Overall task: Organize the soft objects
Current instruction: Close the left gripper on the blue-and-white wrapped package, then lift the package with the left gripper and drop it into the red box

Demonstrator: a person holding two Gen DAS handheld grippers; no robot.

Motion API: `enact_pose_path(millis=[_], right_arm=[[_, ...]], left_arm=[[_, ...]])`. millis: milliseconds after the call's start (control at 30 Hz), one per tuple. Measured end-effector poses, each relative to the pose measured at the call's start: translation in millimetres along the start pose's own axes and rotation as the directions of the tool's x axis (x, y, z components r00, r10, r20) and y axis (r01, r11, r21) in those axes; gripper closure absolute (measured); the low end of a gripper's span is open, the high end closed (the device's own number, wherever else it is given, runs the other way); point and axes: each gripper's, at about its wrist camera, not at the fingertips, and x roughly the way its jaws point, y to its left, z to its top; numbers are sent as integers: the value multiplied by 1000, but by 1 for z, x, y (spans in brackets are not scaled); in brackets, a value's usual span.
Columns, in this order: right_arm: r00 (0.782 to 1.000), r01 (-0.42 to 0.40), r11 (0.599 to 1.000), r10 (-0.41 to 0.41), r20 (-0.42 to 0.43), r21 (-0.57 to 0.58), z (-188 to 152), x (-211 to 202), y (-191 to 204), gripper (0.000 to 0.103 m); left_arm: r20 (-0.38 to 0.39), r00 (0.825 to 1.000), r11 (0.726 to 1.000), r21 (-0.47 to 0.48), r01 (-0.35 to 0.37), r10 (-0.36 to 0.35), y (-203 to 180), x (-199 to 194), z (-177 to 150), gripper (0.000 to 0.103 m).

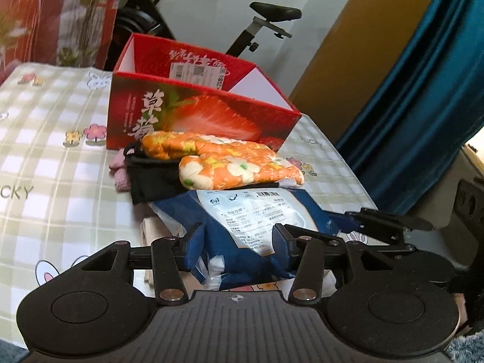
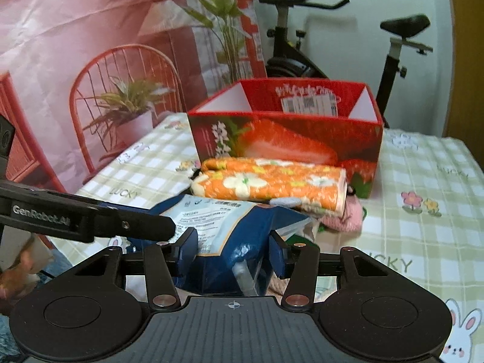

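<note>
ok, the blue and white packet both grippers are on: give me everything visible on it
The blue and white packet is a soft, glossy plastic pouch, dark blue with a pale panel of small printed text and a barcode. It looks crumpled and puffed, tilted with its near end raised. The left hand-held gripper and the right hand-held gripper each have their blue pads closed on its near edge. Its far end sits against the folded orange floral cloth, above the checked tablecloth. Contents cannot be told.
</note>
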Motion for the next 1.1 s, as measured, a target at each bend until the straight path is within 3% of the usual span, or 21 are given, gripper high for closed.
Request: enact_pose_path(millis=[200, 500, 1100], right_arm=[[999, -15, 1000, 15, -32, -17, -2, 3, 4, 57], [993, -28, 998, 33, -110, 48, -10, 22, -6, 61], [985, -36, 992, 56, -164, 123, -20, 39, -20, 65]], left_arm=[[-48, 999, 991, -130, 14, -20, 21, 9, -4, 52], [-112, 994, 977, -213, -13, -11, 41, 34, -10, 52], [-167, 986, 964, -263, -34, -11, 61, 60, -22, 52]])
